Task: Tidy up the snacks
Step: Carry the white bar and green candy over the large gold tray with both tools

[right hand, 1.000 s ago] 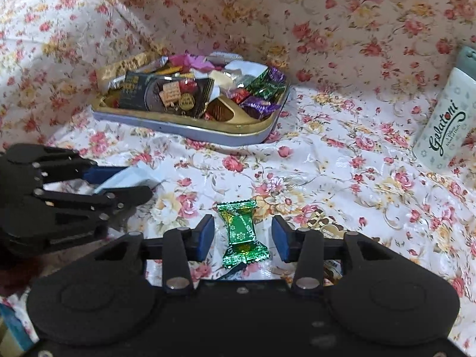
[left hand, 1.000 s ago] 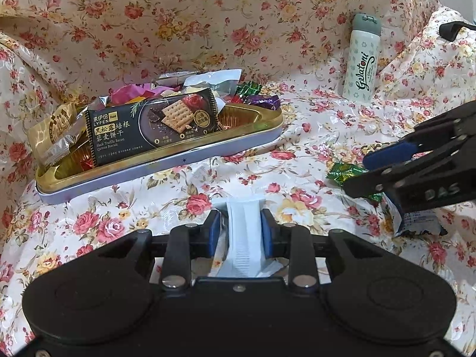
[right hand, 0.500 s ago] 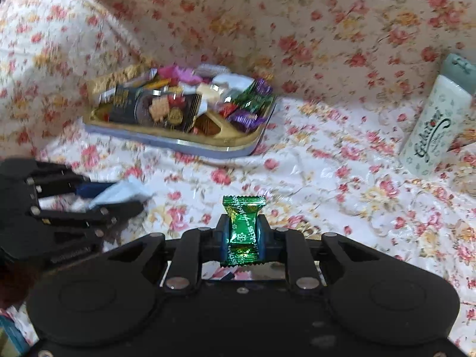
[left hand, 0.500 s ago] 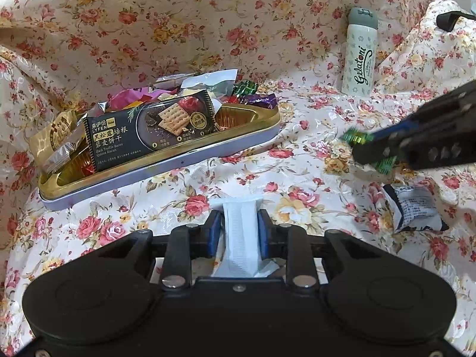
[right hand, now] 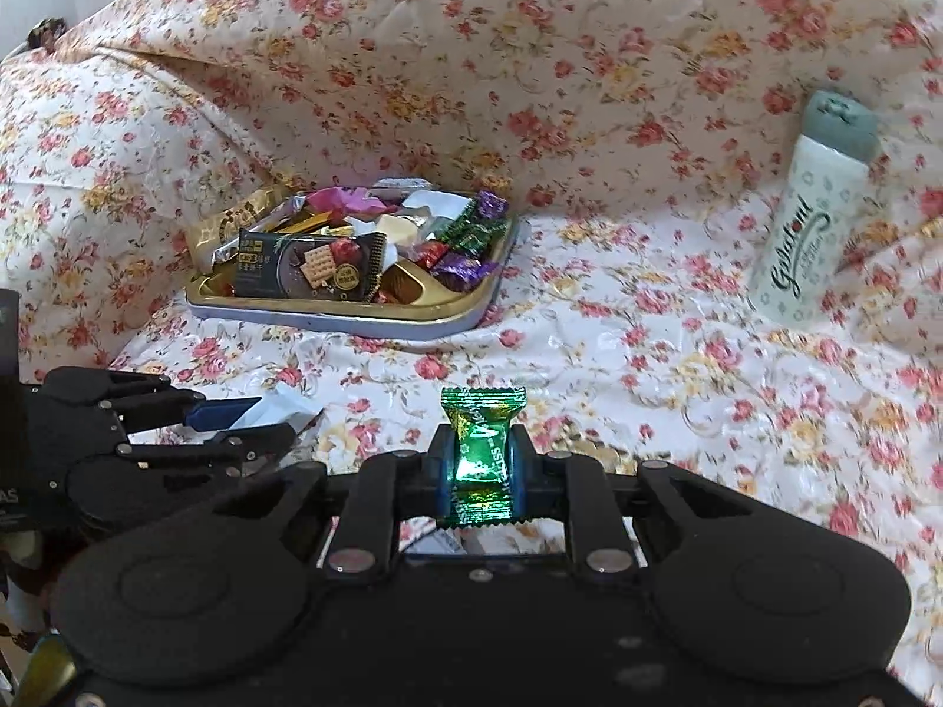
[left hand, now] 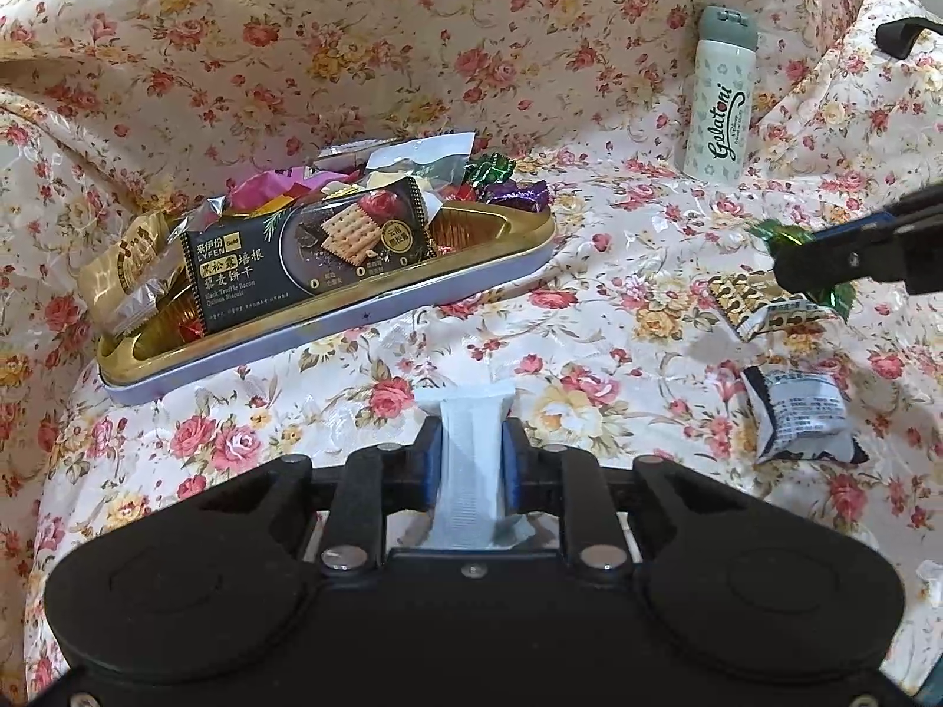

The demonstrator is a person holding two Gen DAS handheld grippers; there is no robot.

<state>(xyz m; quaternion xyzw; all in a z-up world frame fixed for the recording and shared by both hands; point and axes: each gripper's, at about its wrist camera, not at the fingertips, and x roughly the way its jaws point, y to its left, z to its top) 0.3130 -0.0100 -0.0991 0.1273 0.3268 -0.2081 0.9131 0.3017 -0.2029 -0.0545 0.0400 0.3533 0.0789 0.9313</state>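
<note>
My left gripper [left hand: 470,459] is shut on a pale blue-white snack packet [left hand: 471,442], held just above the floral cloth in front of the tin. My right gripper [right hand: 482,459] is shut on a green foil candy [right hand: 480,448], lifted above the cloth. A gold tin tray [left hand: 501,235] with a lilac rim holds a black cracker pack [left hand: 306,253] and several wrapped sweets; it also shows in the right wrist view [right hand: 460,306]. The right gripper with the green candy [left hand: 784,233] shows at the right of the left wrist view. The left gripper [right hand: 259,418] shows at the left of the right wrist view.
A white Gelatoni bottle [left hand: 719,100] stands upright at the back right, also in the right wrist view [right hand: 813,218]. Two loose packets, one gold-patterned [left hand: 748,300] and one black and white [left hand: 795,412], lie on the cloth at right. Floral cloth rises behind the tray.
My right gripper closed on the green candy and lifted it off the cloth. The left gripper kept hold of the pale packet and barely moved.
</note>
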